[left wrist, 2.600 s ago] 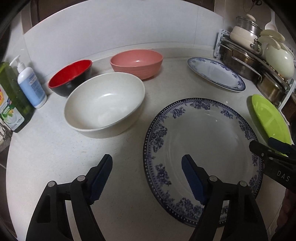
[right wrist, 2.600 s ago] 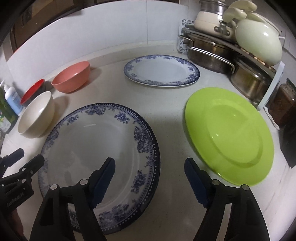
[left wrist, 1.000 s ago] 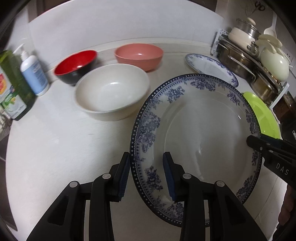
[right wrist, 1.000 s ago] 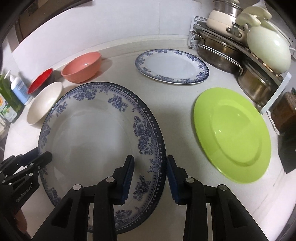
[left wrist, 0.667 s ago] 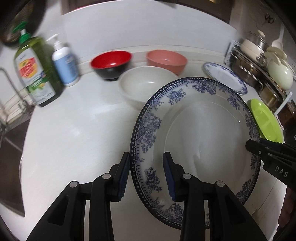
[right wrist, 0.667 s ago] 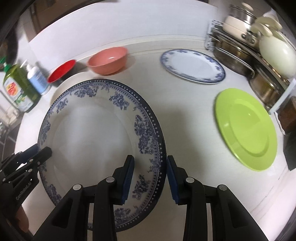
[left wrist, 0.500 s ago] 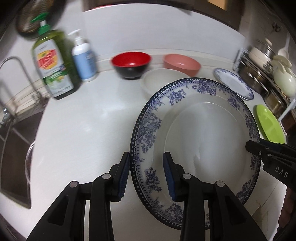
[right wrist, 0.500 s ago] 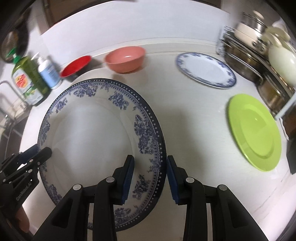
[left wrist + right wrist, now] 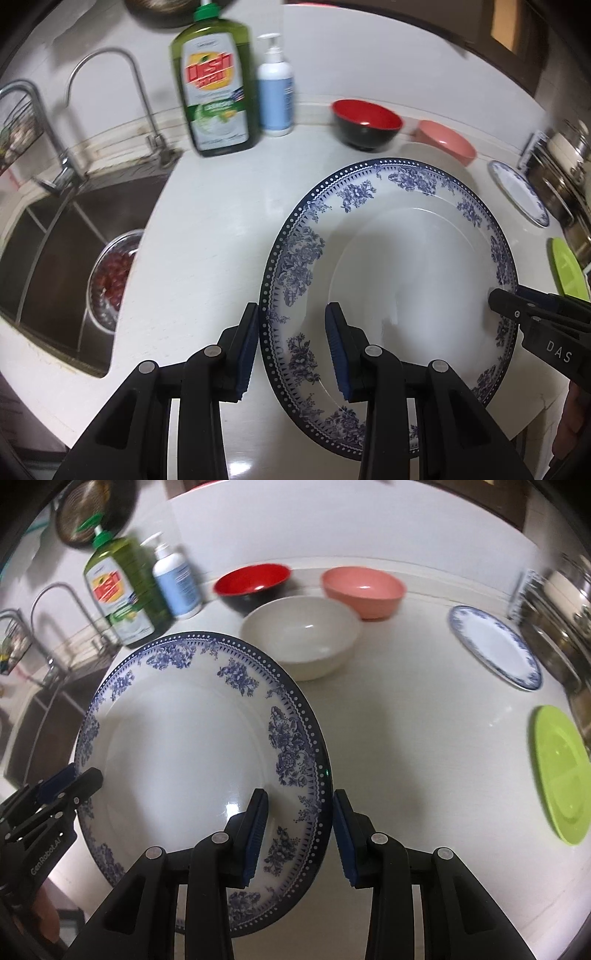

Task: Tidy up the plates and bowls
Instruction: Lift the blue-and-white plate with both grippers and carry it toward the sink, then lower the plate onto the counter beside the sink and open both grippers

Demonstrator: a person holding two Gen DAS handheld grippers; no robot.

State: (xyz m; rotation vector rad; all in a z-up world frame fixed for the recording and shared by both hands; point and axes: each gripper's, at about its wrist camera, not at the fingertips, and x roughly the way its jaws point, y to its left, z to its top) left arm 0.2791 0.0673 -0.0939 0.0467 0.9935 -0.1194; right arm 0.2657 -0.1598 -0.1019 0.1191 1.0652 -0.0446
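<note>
A large white plate with a blue floral rim [image 9: 406, 266] hangs tilted above the counter, held at opposite edges. My left gripper [image 9: 291, 314] is shut on its left rim, and my right gripper [image 9: 300, 797] is shut on its right rim [image 9: 177, 746]. Each gripper shows at the far edge of the other's view. Behind the plate stand a white bowl [image 9: 299, 642], a red and black bowl [image 9: 255, 579] and a pink bowl [image 9: 364, 589]. A smaller blue-rimmed plate [image 9: 495, 650] and a green plate [image 9: 557, 771] lie on the counter to the right.
A sink [image 9: 55, 240] with a metal colander of red fruit [image 9: 110, 280] lies to the left, with a faucet [image 9: 110, 66] behind it. A green dish soap bottle [image 9: 214, 85] and a pump bottle [image 9: 275, 92] stand by the wall. A rack of pots [image 9: 565, 173] is at the far right.
Both grippers closed on the large plate's rims, lifted it off the counter and carried it left toward the sink. The bowls and the other plates stayed put.
</note>
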